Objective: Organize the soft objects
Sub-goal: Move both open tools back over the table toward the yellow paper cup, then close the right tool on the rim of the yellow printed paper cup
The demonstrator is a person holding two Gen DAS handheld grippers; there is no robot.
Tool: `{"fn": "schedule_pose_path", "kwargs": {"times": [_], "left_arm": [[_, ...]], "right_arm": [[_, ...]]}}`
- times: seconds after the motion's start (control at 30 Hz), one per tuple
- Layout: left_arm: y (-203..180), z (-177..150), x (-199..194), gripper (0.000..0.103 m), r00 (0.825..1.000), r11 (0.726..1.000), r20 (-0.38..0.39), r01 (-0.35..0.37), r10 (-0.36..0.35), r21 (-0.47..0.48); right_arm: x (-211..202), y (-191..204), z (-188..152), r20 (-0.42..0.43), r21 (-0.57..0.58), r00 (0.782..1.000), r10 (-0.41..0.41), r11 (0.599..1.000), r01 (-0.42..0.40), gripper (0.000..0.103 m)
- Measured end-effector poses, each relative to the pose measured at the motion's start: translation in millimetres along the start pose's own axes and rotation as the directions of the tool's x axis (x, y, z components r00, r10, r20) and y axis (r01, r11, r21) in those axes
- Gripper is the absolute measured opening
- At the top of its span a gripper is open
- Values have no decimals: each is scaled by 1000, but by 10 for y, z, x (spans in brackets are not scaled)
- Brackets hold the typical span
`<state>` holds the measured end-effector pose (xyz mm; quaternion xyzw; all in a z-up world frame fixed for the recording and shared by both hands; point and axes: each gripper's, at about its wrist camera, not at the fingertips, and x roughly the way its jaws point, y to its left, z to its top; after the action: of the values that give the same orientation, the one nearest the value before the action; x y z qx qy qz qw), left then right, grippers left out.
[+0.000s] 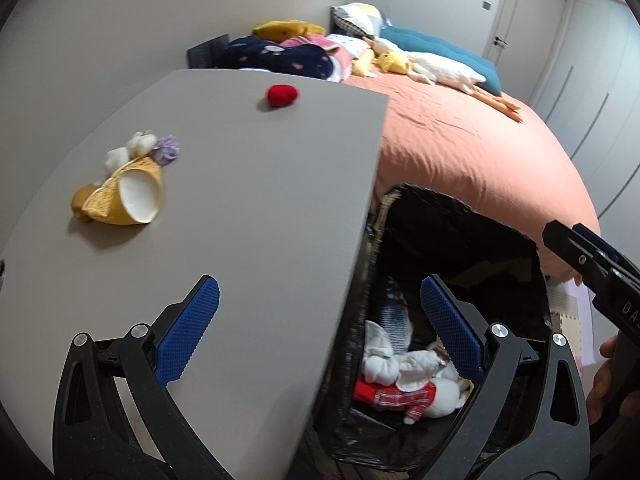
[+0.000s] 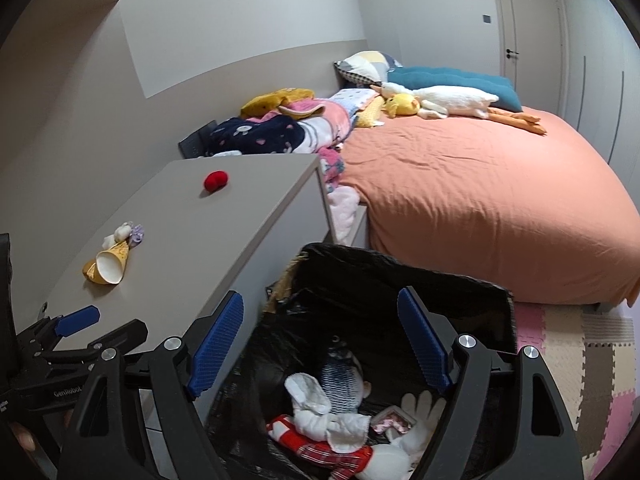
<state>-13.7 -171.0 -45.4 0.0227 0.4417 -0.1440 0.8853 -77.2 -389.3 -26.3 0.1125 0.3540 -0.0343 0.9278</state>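
Left wrist view: left gripper (image 1: pixel 320 312) with jaws wide apart and nothing between them, straddling the edge of the grey table (image 1: pixel 248 184) and the black-lined bin (image 1: pixel 460 240). Right gripper (image 2: pixel 320 340), jaws likewise spread and empty, above the bin, which contains soft toys (image 2: pixel 332 420). A red plush (image 1: pixel 281 95) and yellow cone toy (image 1: pixel 124 196) lie on the table.

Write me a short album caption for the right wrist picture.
Open right gripper above a black-lined bin of soft toys; red toy and yellow toy lie on the grey table.
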Motion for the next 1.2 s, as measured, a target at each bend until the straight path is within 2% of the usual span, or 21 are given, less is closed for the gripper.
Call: {"fn": "schedule_pose_path", "kwargs": {"times": [0.33, 0.73, 0.97, 1.2], "left_arm": [[541, 77, -78, 97, 997, 996, 6, -73, 73, -58], [1315, 103, -199, 97, 990, 977, 2, -140, 142, -160], [1751, 117, -228, 97, 983, 963, -5, -182, 185, -198], [2208, 135, -237, 97, 973, 942, -11, -227, 232, -246]], "right_arm": [[241, 501, 88, -28, -46, 998, 58, 997, -59, 80], [508, 1206, 153, -70, -116, 990, 124, 984, -132, 80], [679, 1651, 140, -102, -159, 982, 159, 972, -174, 80], [838, 2011, 117, -130, -157, 969, 211, 960, -230, 80]]}}
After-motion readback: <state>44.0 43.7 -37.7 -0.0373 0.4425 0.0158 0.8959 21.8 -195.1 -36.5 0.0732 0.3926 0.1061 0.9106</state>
